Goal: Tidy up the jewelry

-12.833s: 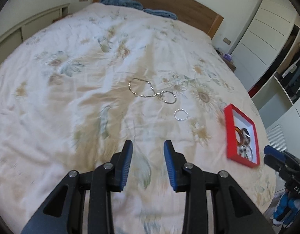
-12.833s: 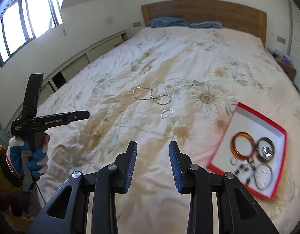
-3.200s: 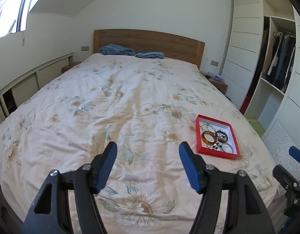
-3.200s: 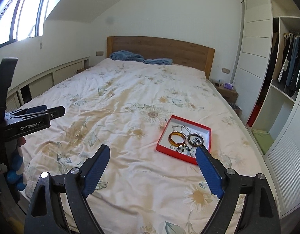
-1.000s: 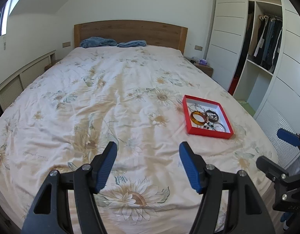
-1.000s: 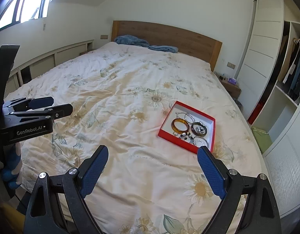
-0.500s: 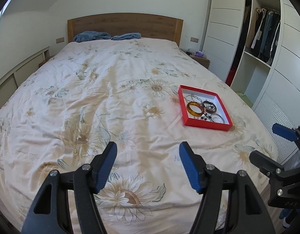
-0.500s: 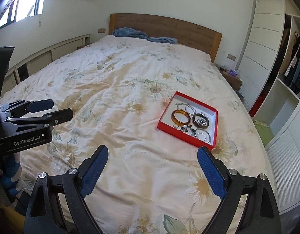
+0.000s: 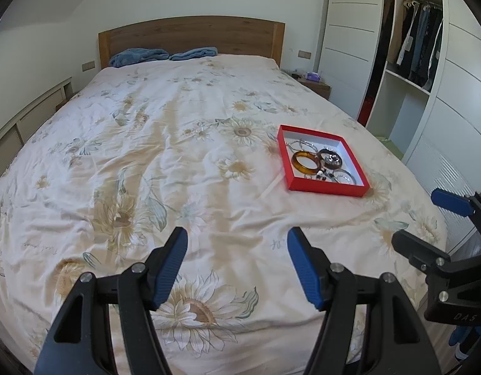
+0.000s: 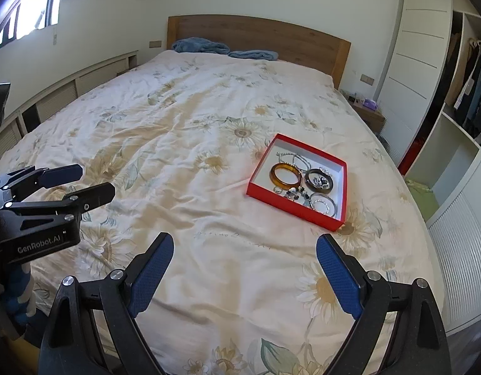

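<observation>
left gripper (image 9: 237,262) wide, empty | right gripper (image 10: 245,268) wide, empty | jewelry sits in red box (image 10: 343,187); you scan bedspread (image 10: 184,143) for strays.

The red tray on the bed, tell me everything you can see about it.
The red tray is a shallow rectangular box, red outside, white inside, seemingly cardboard, lidless. It lies flat on the floral duvet toward the wardrobe side, turned at an angle. Inside lie an amber bangle, a dark bangle around some silver bits, a silver bracelet, a chain and small beads. Neither gripper touches it.
</observation>
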The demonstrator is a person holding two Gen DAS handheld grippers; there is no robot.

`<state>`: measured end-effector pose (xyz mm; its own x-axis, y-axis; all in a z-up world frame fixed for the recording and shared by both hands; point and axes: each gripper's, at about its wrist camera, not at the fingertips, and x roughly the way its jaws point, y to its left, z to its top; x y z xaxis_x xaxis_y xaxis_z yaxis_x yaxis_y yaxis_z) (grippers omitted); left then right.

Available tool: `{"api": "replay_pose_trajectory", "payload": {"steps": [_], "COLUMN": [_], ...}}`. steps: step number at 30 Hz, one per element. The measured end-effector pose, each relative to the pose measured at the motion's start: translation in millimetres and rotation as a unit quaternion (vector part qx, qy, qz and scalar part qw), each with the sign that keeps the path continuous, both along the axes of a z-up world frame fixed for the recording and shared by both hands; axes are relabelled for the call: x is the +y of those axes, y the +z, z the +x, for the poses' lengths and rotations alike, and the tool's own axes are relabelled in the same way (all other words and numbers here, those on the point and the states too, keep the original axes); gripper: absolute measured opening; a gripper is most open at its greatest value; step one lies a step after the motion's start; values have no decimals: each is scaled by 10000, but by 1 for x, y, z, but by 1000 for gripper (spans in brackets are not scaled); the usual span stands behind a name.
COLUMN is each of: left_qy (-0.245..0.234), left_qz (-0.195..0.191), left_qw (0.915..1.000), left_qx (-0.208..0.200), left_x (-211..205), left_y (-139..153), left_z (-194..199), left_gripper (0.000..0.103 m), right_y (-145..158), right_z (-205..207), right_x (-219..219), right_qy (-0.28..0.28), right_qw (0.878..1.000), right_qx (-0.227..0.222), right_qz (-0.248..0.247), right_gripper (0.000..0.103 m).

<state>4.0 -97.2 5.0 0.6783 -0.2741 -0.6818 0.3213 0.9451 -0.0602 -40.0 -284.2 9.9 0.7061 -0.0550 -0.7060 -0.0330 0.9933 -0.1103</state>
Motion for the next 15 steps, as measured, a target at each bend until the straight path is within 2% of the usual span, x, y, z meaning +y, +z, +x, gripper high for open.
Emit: {"api": "replay_pose_trajectory", "payload": {"steps": [15], "left_qy": [50], "left_qz": [55], "left_qw": [10000], "left_qx": [3], "left_x": [-1], "left_y": [1], "left_z": [-16], "left_gripper": [64], "right_y": [-3], "right_z": [-8], "right_x": [-4], "right_qy": [-127], "right_qw": [9999], "right_qx": [53], "right_qz": [28], "right_gripper": [92]}}
